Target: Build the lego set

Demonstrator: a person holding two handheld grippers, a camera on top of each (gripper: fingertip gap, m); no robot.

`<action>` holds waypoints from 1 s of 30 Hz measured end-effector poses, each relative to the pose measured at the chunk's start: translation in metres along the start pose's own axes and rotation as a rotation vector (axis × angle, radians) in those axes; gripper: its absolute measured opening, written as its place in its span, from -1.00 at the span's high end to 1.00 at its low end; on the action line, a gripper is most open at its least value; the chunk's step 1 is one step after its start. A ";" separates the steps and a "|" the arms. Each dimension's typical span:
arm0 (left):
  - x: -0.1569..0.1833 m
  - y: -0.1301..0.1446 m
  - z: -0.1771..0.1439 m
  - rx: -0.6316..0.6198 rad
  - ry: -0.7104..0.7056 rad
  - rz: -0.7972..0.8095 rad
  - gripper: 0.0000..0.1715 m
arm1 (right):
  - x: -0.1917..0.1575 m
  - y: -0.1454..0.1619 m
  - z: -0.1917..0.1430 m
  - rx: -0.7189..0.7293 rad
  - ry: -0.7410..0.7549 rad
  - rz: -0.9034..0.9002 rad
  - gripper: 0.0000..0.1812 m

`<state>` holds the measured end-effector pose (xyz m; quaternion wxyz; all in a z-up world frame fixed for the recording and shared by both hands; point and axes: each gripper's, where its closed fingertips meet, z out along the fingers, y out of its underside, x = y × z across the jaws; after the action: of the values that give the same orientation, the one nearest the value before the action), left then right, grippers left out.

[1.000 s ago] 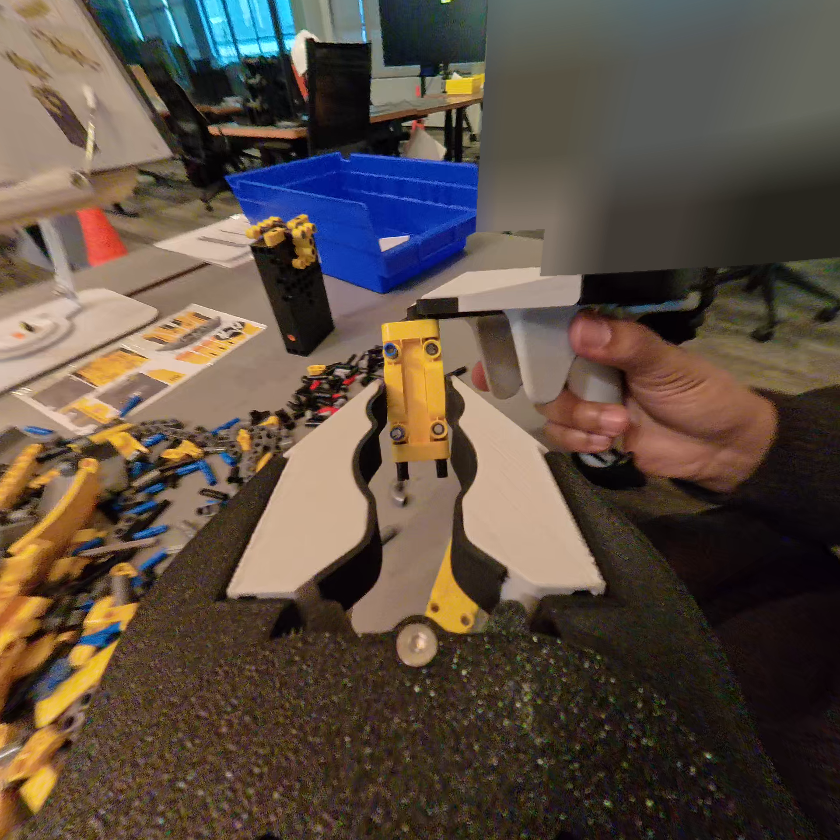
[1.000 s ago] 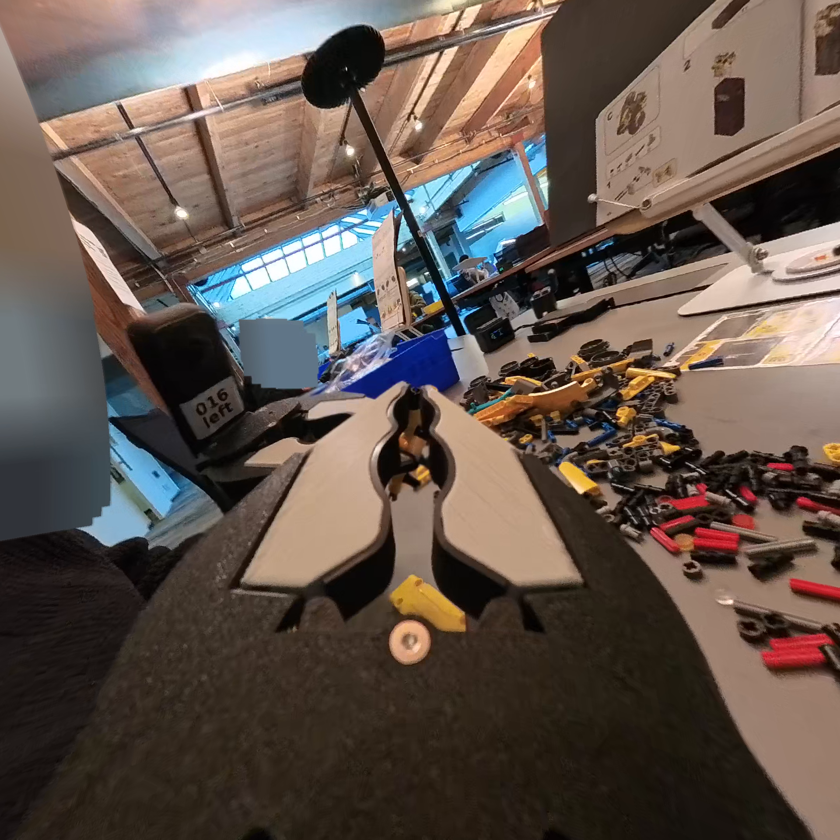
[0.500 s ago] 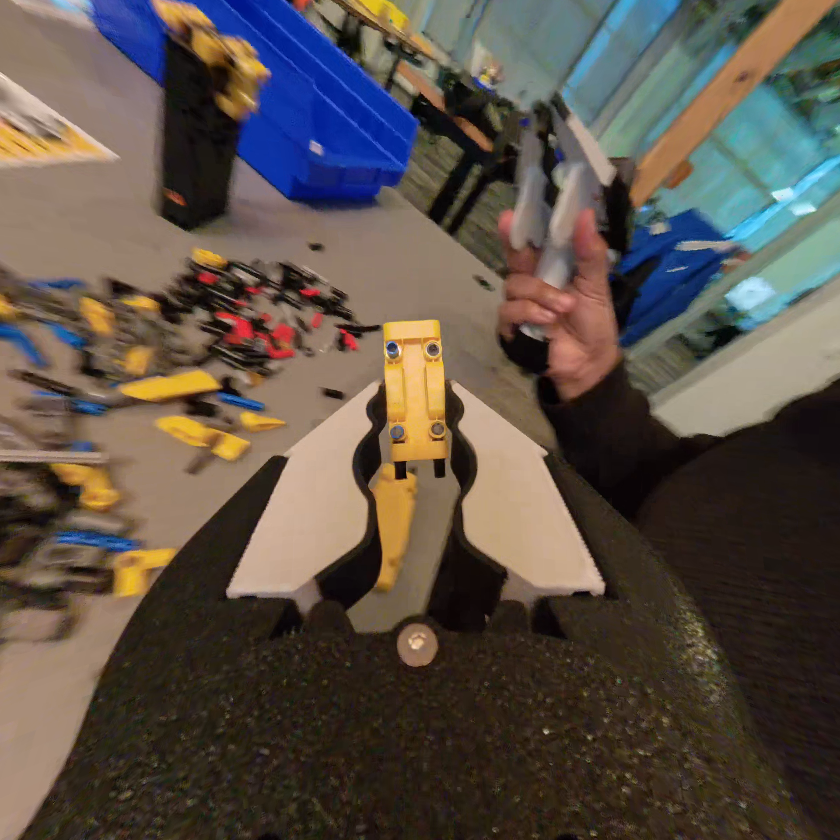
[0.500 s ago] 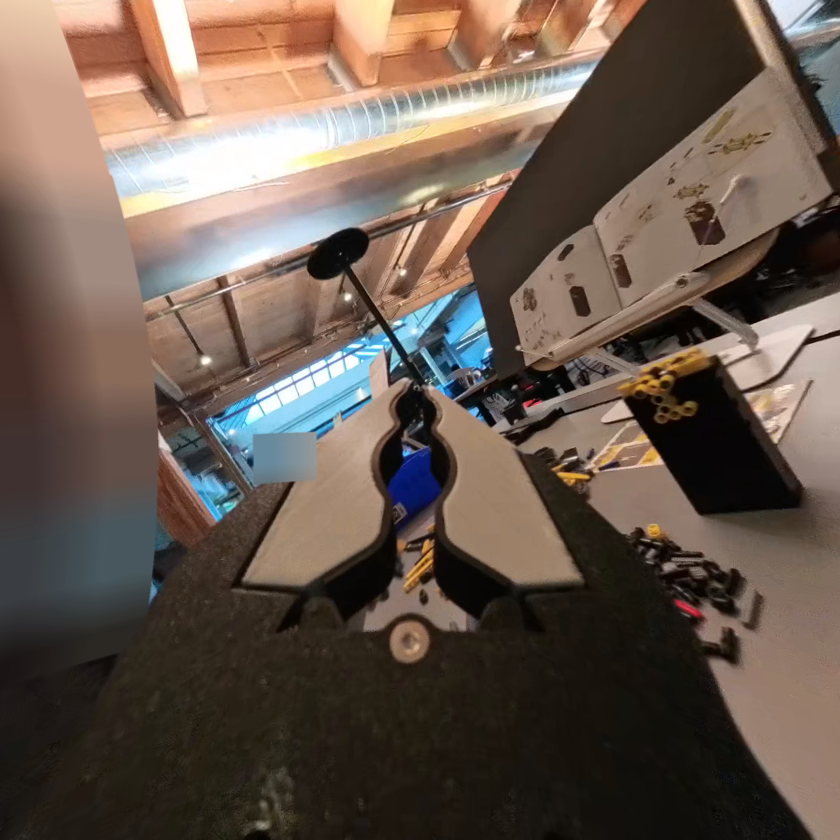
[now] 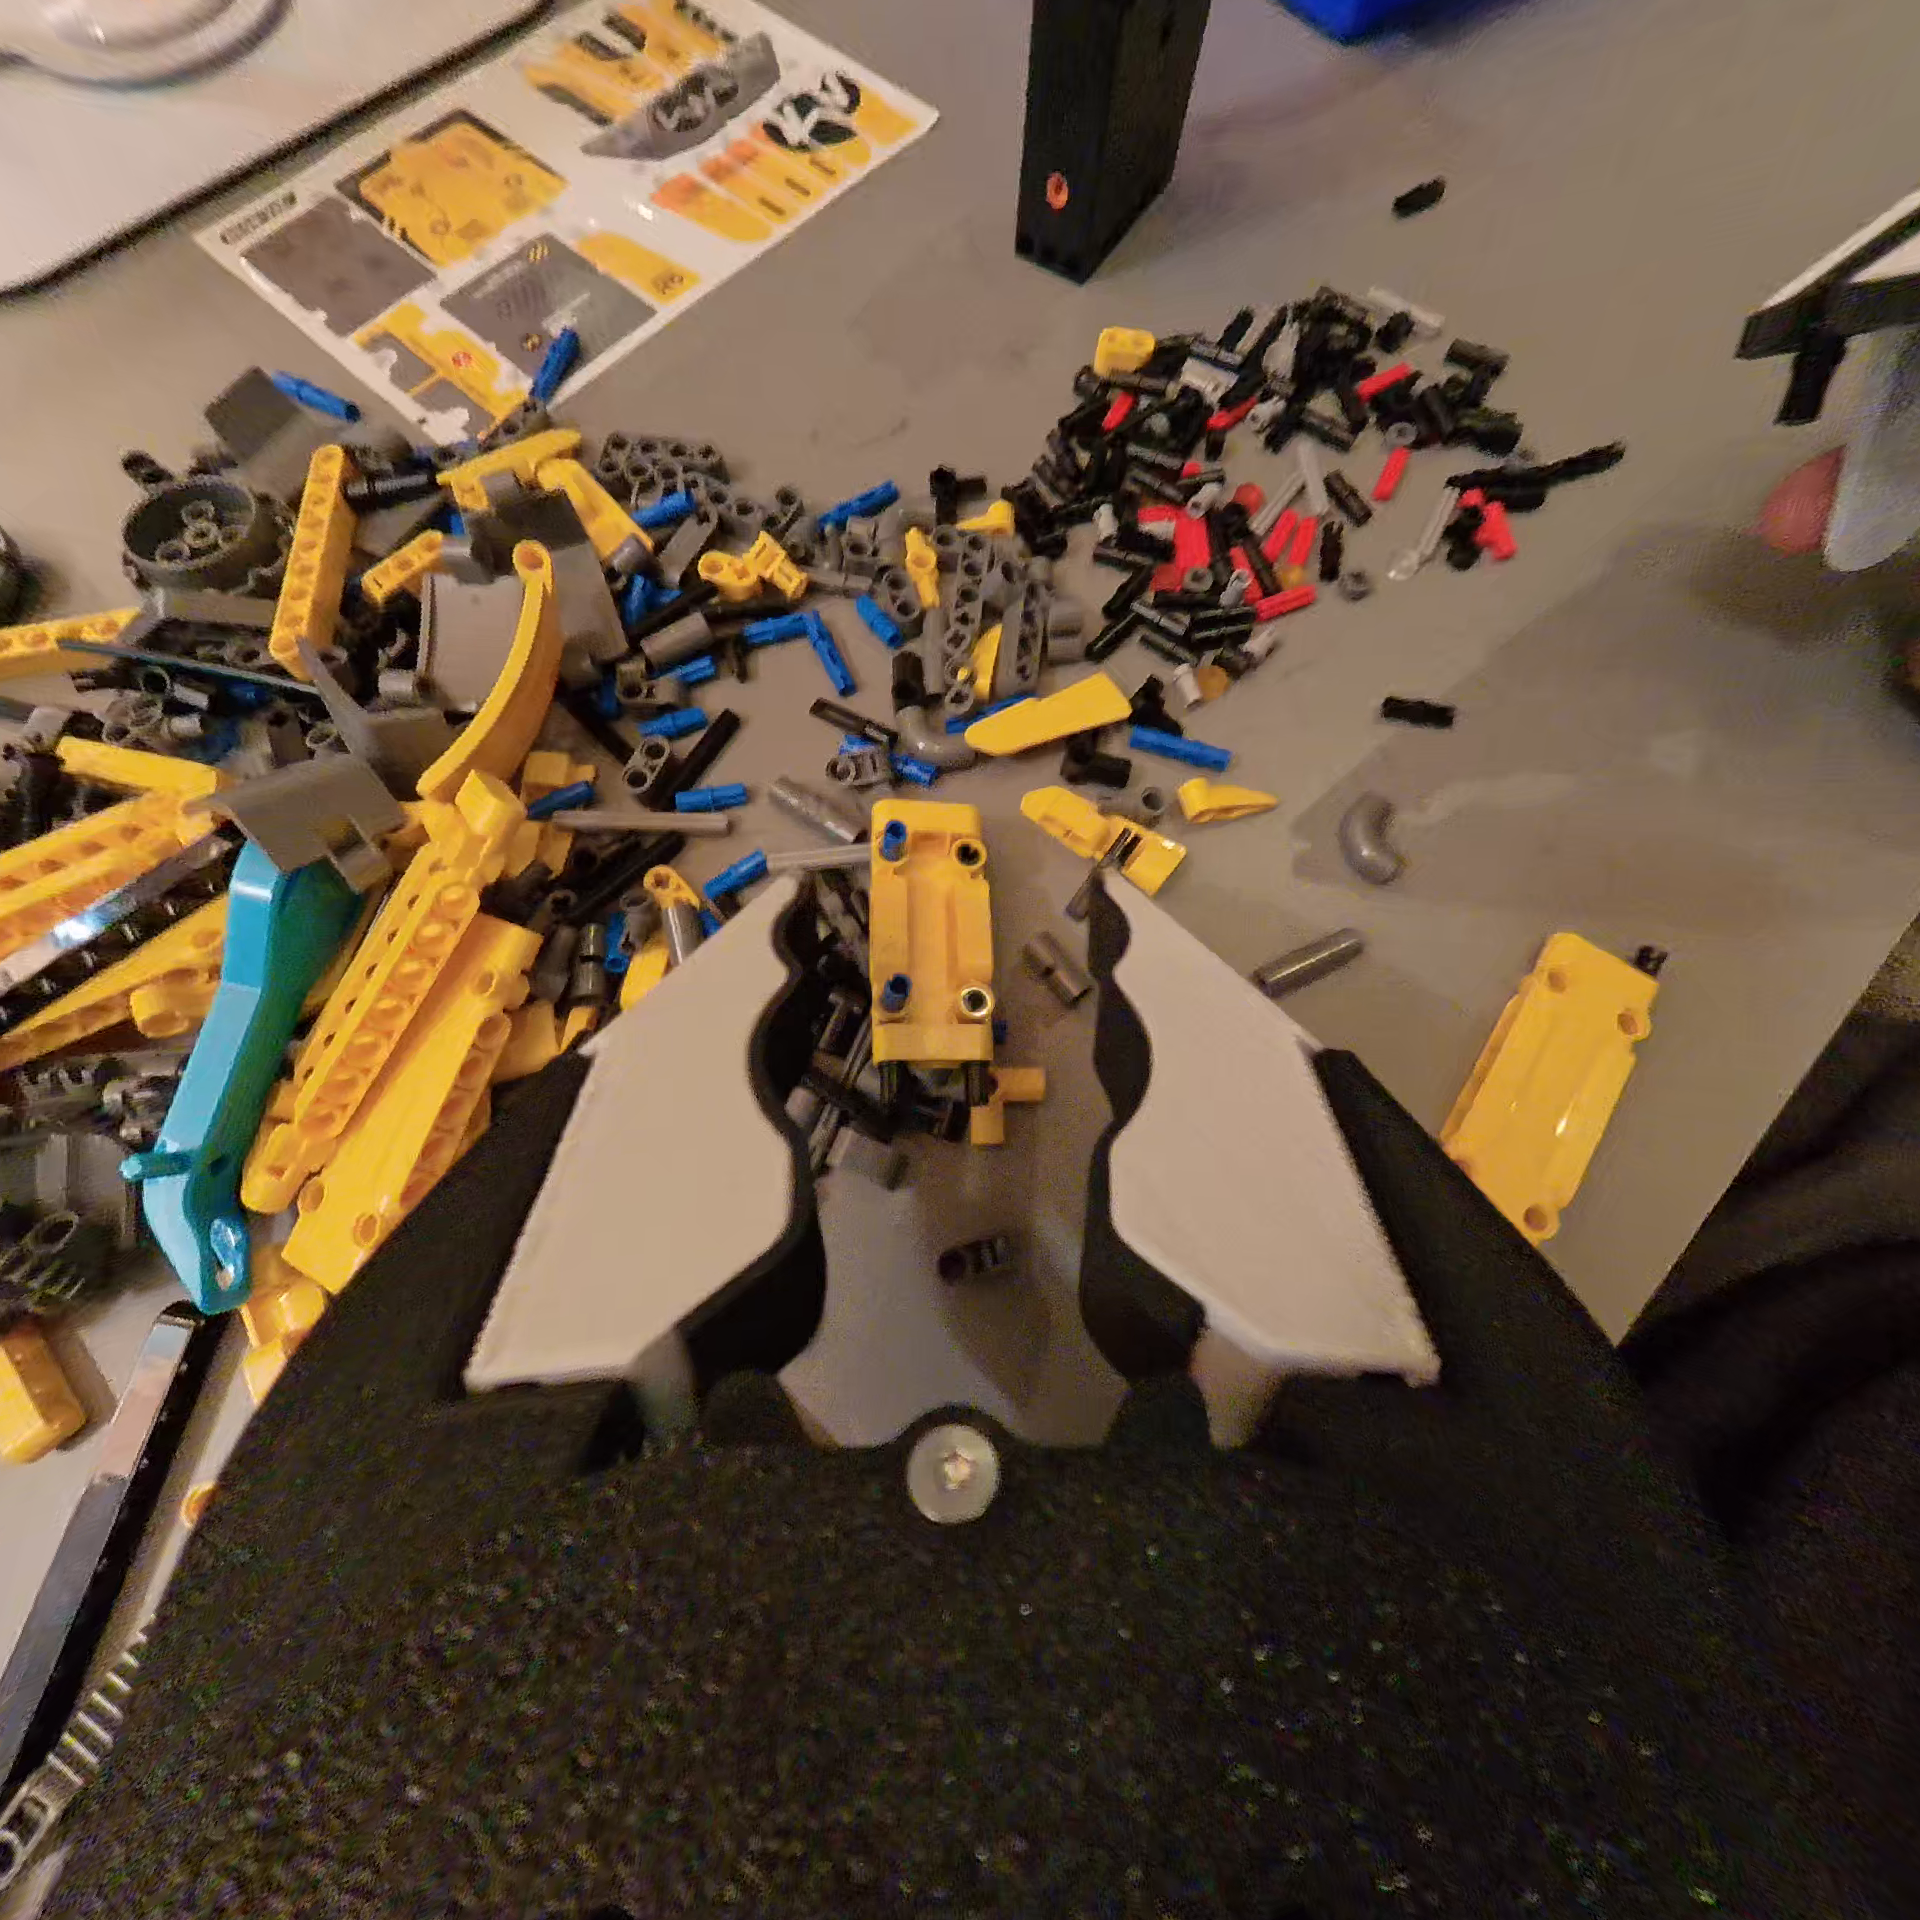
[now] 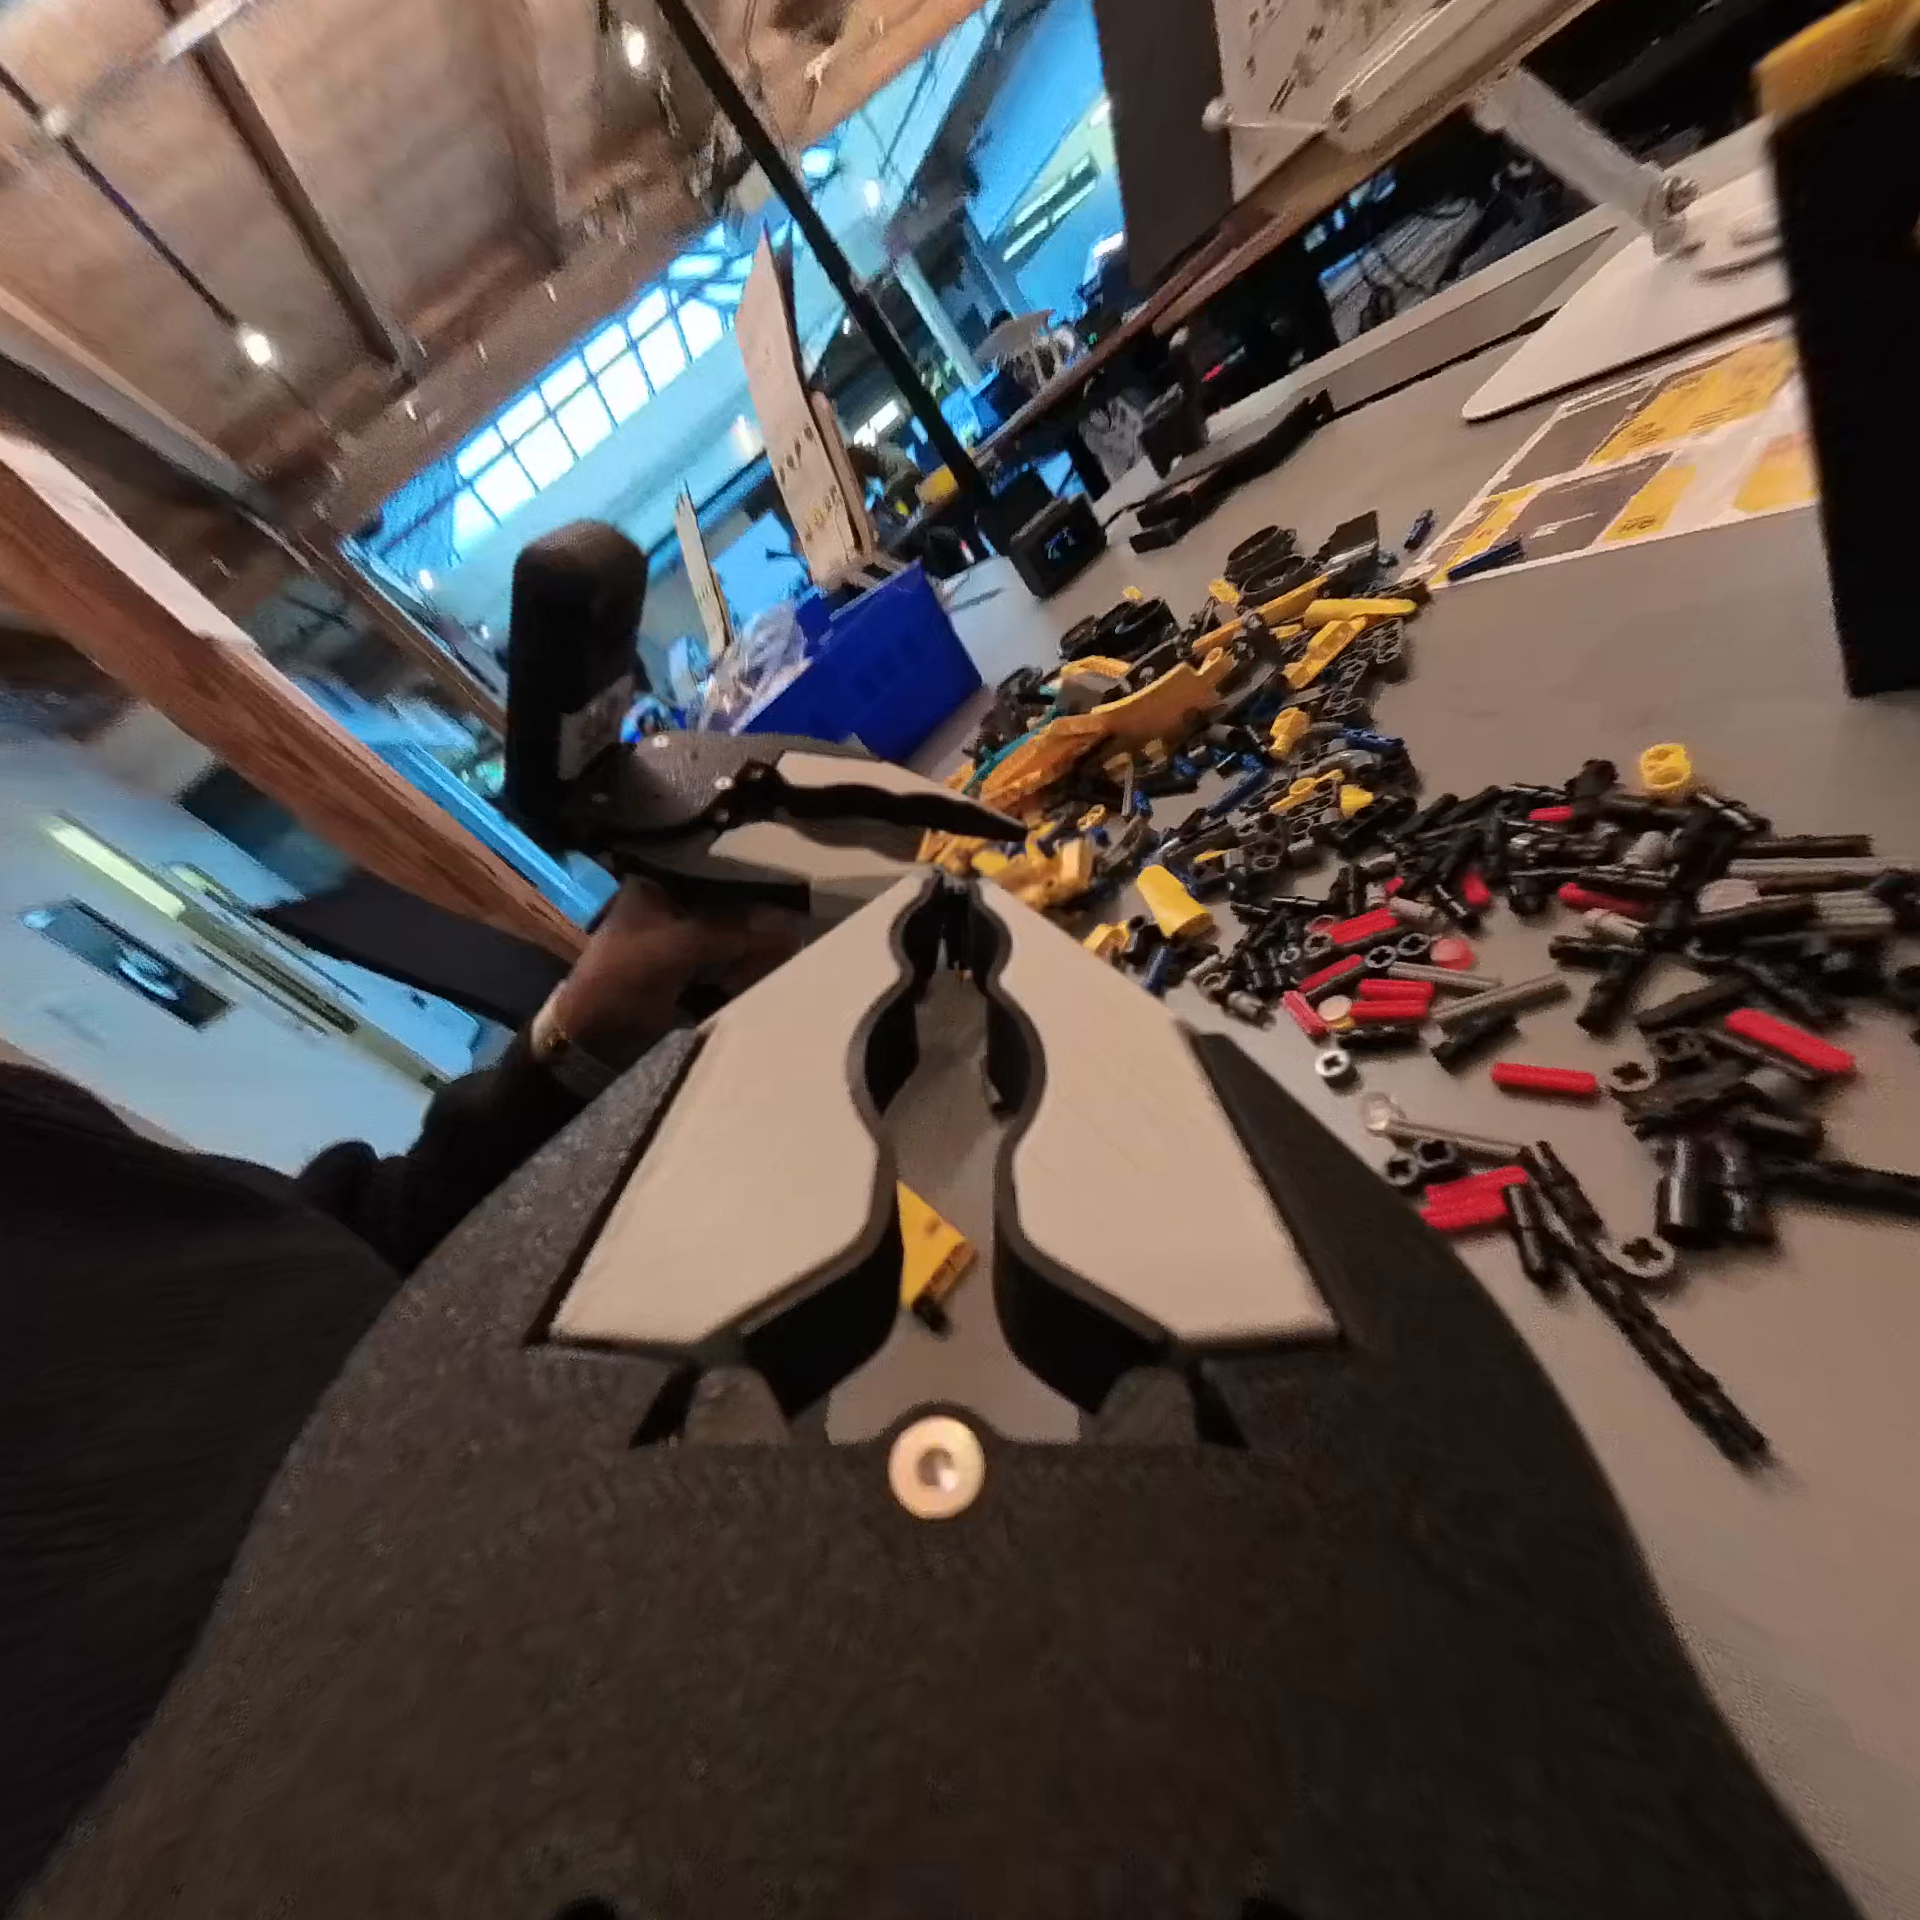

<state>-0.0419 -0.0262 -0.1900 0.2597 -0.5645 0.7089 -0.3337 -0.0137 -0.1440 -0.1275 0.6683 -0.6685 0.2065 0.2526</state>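
Note:
My left gripper (image 5: pixel 948 883) is open, low over the grey table (image 5: pixel 1507 727), and shows side-on in the right wrist view (image 6: pixel 831 821). A yellow panel piece (image 5: pixel 928 935) with blue and black pins lies free between its spread fingers, on small black parts at the edge of the loose pile. My right gripper (image 6: pixel 945 883) is shut just above the table, near the red and black pins (image 6: pixel 1558 987). I cannot tell if anything small is pinched at its tips. It shows at the right edge of the left wrist view (image 5: pixel 1849 312). A yellow piece (image 6: pixel 930 1247) lies under it.
A big heap of yellow, grey and blue parts (image 5: pixel 364 831) with a teal tool (image 5: pixel 249 1039) lies left. A second yellow panel (image 5: pixel 1548 1081) sits by the table's right edge. A black block (image 5: pixel 1112 125), a sticker sheet (image 5: pixel 561 208) and a blue bin (image 6: pixel 883 665) stand farther off.
My left gripper swung down over the table and opened; the yellow panel it held now lies between its fingers. My right gripper tilted down from the ceiling toward the table, still shut.

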 end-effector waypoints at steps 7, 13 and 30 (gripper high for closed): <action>0.070 -0.047 -0.027 0.256 0.176 0.065 0.35 | -0.011 -0.005 0.001 0.057 -0.069 0.073 0.96; 0.127 -0.057 -0.028 0.354 0.310 0.073 0.37 | -0.042 -0.004 0.010 0.124 -0.304 0.289 0.96; 0.127 -0.054 -0.051 0.371 0.459 -0.002 0.96 | -0.042 -0.007 0.003 0.106 -0.254 0.182 0.62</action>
<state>-0.0753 -0.1484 -0.1147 0.1911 -0.4179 0.6755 -0.5766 -0.0424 -0.1439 -0.0965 0.6977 -0.5735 0.1933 0.3833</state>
